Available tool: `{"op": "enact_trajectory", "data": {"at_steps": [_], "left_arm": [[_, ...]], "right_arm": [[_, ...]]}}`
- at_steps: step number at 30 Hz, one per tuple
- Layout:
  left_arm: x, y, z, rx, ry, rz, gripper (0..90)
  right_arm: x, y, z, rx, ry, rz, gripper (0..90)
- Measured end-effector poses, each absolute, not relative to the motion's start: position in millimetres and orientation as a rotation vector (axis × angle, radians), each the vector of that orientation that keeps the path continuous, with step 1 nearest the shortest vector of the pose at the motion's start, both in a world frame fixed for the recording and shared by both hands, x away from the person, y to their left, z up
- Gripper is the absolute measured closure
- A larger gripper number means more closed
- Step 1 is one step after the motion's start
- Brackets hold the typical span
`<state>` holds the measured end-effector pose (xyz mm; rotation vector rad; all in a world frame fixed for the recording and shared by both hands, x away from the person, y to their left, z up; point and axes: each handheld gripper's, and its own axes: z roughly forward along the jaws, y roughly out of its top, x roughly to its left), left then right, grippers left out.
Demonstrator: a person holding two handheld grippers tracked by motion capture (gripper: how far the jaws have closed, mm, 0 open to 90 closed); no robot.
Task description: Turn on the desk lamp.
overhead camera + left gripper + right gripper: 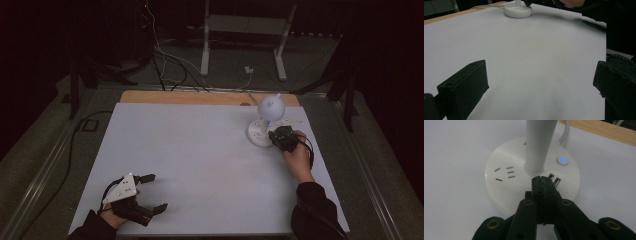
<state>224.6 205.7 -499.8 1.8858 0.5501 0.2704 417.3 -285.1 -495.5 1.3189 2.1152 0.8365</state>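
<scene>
While the white desk lamp (265, 125) stands at the tabletop's (200, 165) far right, its round socket base (506, 180) shows a blue-lit button (563, 159) | right tongs (541, 180) pressed together, tips over the base beside the lamp's stem (539, 145) | left tongs (152, 192) spread wide, well apart from the lamp, near edge.

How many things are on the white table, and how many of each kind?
Lamps: 1, the white desk lamp at the far right.
Grippers: 2, the left gripper and the right gripper.
Total: 3
</scene>
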Motion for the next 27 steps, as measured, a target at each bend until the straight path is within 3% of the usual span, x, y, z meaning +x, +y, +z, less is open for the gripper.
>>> {"op": "enact_trajectory", "data": {"at_steps": [23, 27], "left_arm": [[225, 206, -500, 1.884, 0.552, 0.269, 0.3], [225, 205, -500, 1.888, 0.546, 0.271, 0.3]], "right_arm": [[413, -280, -488, 1.301, 2.104, 0.826, 90.0], [411, -283, -483, 1.303, 2.084, 0.901, 80.8]]}}
